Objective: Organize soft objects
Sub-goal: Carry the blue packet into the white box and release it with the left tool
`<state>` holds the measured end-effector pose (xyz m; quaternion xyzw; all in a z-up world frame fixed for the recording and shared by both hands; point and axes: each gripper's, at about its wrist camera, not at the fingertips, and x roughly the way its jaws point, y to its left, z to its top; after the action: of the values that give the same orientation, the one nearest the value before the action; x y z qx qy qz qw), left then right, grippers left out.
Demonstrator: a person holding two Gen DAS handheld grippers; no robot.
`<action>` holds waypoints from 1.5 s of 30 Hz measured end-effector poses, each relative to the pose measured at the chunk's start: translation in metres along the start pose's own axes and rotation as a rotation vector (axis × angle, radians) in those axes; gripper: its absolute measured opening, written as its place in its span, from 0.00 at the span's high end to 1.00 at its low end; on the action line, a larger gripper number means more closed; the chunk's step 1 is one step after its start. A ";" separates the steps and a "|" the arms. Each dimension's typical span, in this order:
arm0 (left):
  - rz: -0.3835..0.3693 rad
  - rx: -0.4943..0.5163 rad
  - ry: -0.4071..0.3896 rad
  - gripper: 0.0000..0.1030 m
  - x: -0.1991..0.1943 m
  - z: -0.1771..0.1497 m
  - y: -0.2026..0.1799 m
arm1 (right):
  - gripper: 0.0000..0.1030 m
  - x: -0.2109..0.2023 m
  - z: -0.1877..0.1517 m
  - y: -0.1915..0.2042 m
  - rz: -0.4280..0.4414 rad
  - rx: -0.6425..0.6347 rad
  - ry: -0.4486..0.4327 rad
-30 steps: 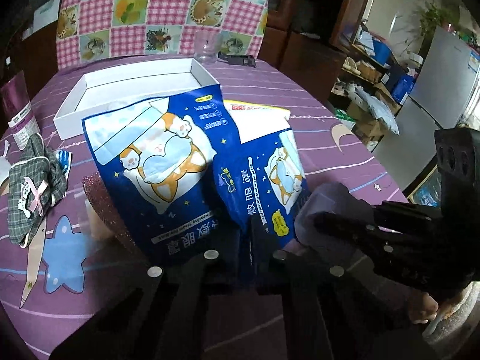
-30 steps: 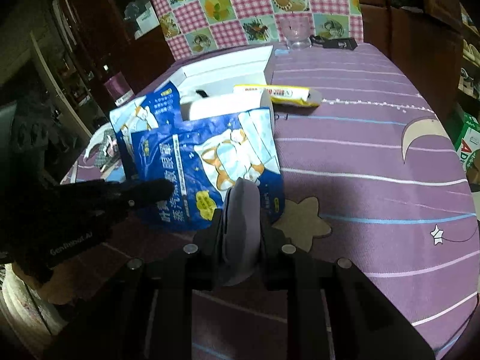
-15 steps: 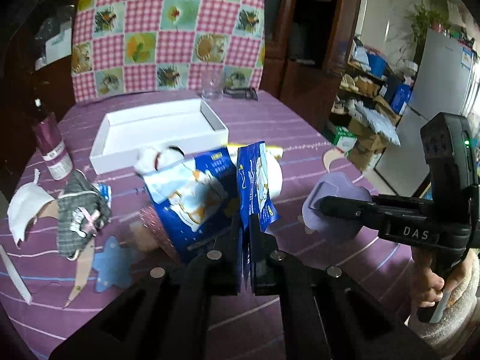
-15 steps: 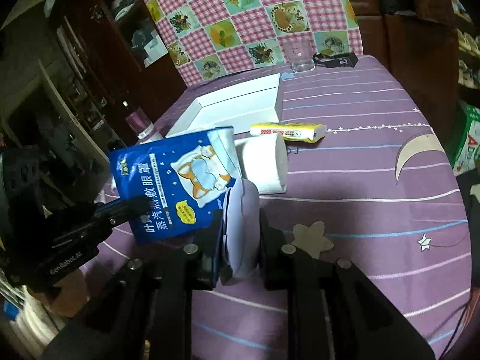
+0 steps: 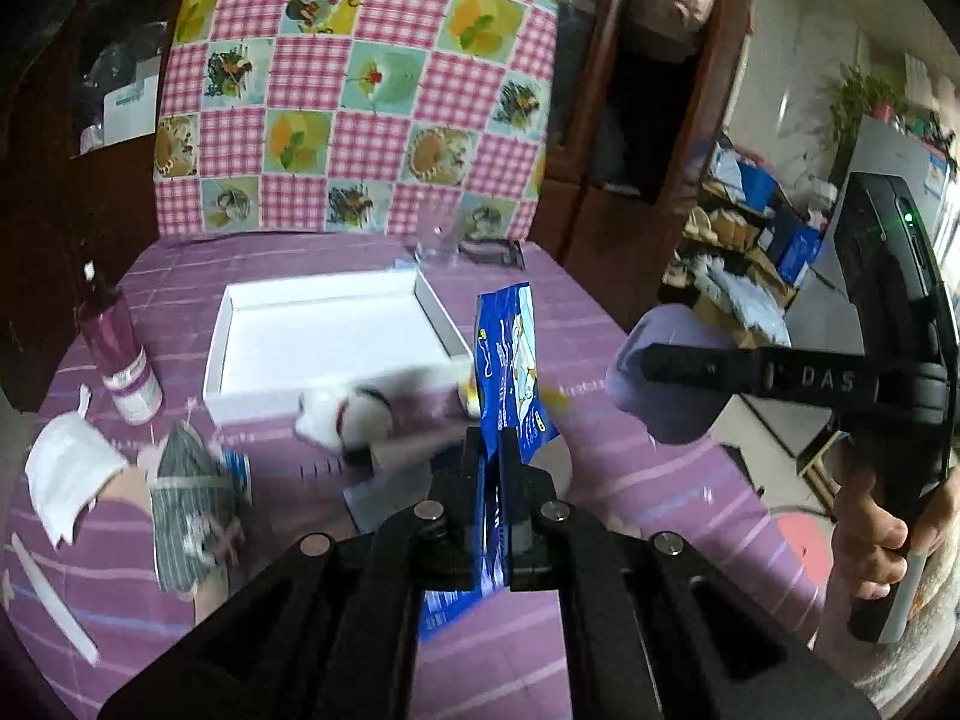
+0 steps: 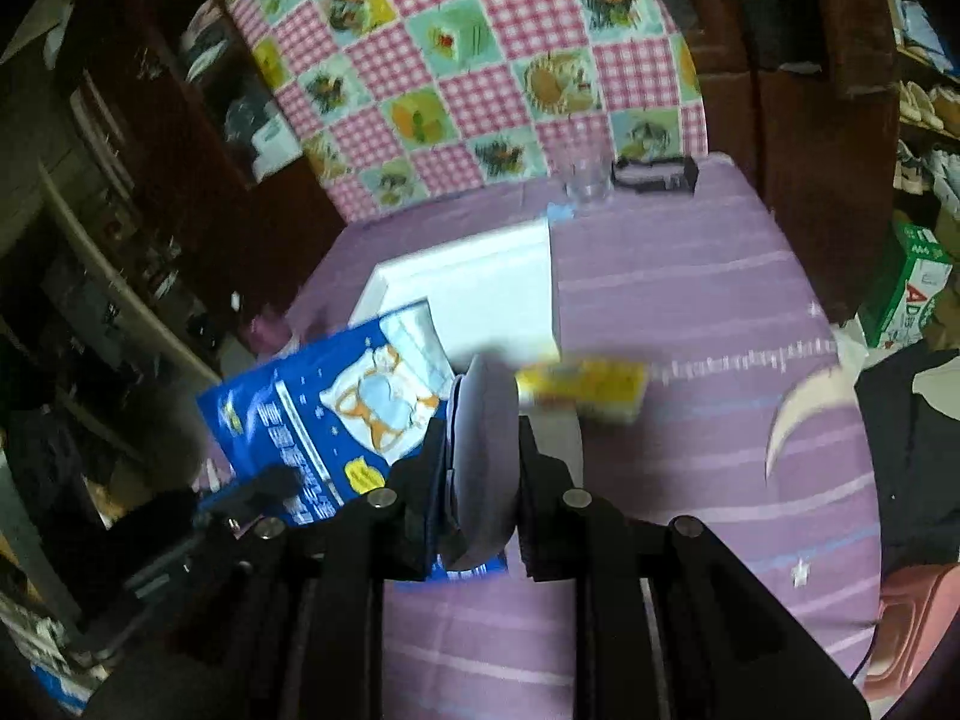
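My left gripper (image 5: 492, 450) is shut on a blue eye-mask packet (image 5: 513, 372) with a cat picture and holds it upright above the purple table; the packet also shows in the right wrist view (image 6: 336, 414). My right gripper (image 6: 480, 438) is shut on a lavender soft pad (image 6: 483, 450), seen at the right of the left wrist view (image 5: 666, 384). An open white box (image 5: 324, 342) lies on the table behind. A white plush toy (image 5: 345, 414) lies in front of the box.
A plaid fabric piece (image 5: 186, 504), a white cloth (image 5: 66, 480) and a maroon bottle (image 5: 120, 360) sit at the left. A yellow packet (image 6: 585, 387) lies right of the box. A glass (image 6: 585, 177) and a black item (image 6: 654, 174) stand at the far edge.
Both grippers have risen from the table. The blue packet has been lifted and turned edge-on, uncovering the white plush toy. The lavender pad stays gripped and is higher.
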<state>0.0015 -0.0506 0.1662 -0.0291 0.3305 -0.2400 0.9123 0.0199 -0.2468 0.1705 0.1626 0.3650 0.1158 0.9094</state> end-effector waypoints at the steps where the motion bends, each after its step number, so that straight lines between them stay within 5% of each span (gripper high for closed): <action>1: -0.002 -0.012 -0.003 0.98 0.004 0.010 0.005 | 0.79 0.002 0.008 0.001 0.003 0.008 -0.005; 9: -0.012 -0.157 -0.056 0.98 0.047 0.067 0.060 | 0.79 0.049 0.081 0.001 0.132 0.148 -0.019; 17: -0.024 -0.270 0.077 0.98 0.113 0.072 0.114 | 0.79 0.111 0.092 -0.035 0.169 0.260 0.021; 23: 0.022 -0.343 0.177 0.98 0.153 0.067 0.158 | 0.79 0.157 0.086 -0.038 0.234 0.212 0.024; 31: 0.095 -0.408 0.263 0.98 0.188 0.046 0.203 | 0.79 0.215 0.071 -0.036 0.124 0.120 0.097; 35: 0.164 -0.359 0.305 0.97 0.196 0.043 0.199 | 0.79 0.229 0.065 -0.042 0.135 0.159 0.156; 39: 0.271 -0.285 0.383 0.97 0.210 0.037 0.192 | 0.79 0.228 0.064 -0.037 0.043 0.121 0.150; 45: 0.296 -0.235 0.424 0.97 0.211 0.036 0.187 | 0.78 0.231 0.062 -0.031 -0.077 0.044 0.193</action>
<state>0.2424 0.0139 0.0309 -0.0353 0.5401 -0.0649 0.8384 0.2299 -0.2119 0.0563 0.1565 0.4593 0.0878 0.8700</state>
